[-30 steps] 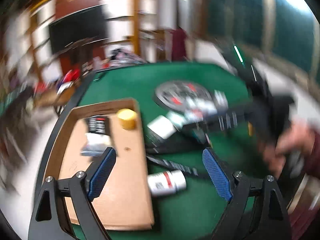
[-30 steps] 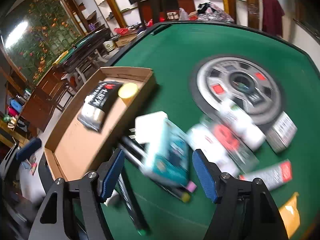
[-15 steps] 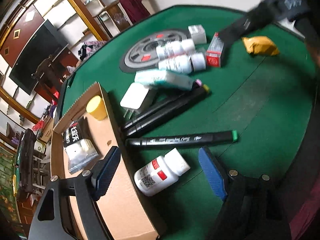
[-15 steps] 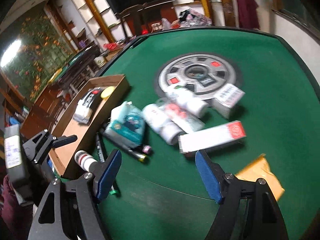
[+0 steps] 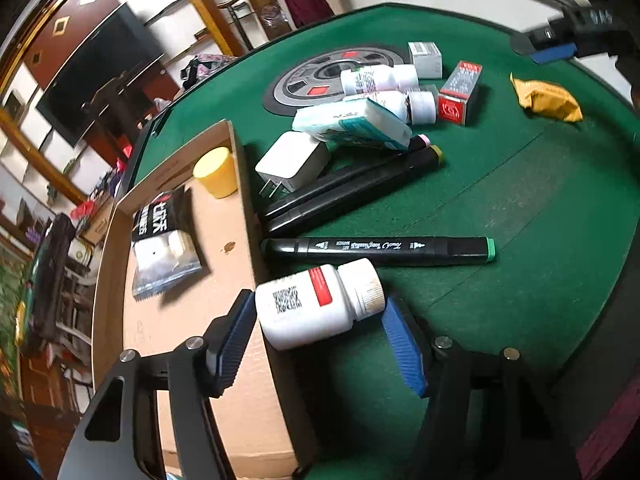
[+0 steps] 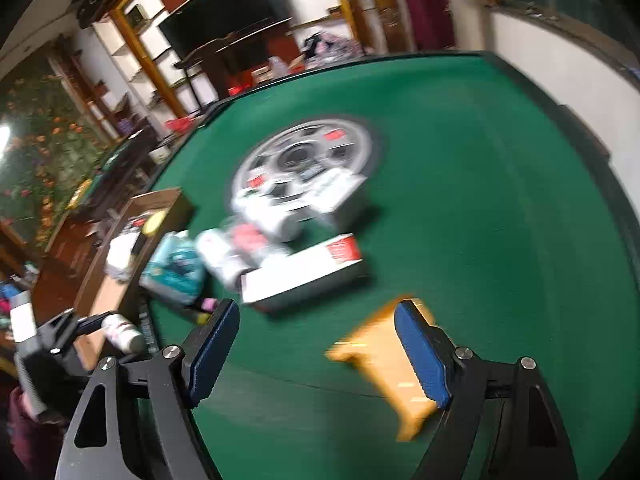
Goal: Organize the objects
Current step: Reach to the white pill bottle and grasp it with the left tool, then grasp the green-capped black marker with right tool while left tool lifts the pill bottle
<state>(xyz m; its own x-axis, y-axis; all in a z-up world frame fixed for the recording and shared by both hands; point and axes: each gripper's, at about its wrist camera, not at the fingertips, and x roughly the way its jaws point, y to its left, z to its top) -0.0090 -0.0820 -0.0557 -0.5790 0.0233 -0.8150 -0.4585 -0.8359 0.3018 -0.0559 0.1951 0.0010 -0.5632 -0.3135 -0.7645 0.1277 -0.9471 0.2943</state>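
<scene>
My left gripper point(image 5: 320, 336) is open, its blue pads on either side of a white pill bottle point(image 5: 316, 304) that lies on the green table against the cardboard box point(image 5: 240, 184). The pads do not clearly touch it. The box holds a yellow cup point(image 5: 214, 172) and a black-and-clear packet point(image 5: 164, 240). My right gripper point(image 6: 316, 352) is open and empty above the table, its right pad over a yellow packet point(image 6: 384, 356). The right wrist view is blurred. The left gripper and bottle point(image 6: 120, 330) show at its left edge.
A green-capped black marker point(image 5: 380, 246) lies just beyond the bottle. Behind it lie two more markers point(image 5: 348, 188), a white charger point(image 5: 292, 162), a teal tissue pack point(image 5: 352, 124), two white bottles point(image 5: 380, 80), a red box point(image 5: 460, 92) and a round grey disc point(image 5: 312, 80).
My left gripper has moved down and forward so the white pill bottle now lies between its pads. My right gripper has swung right and back toward the yellow packet.
</scene>
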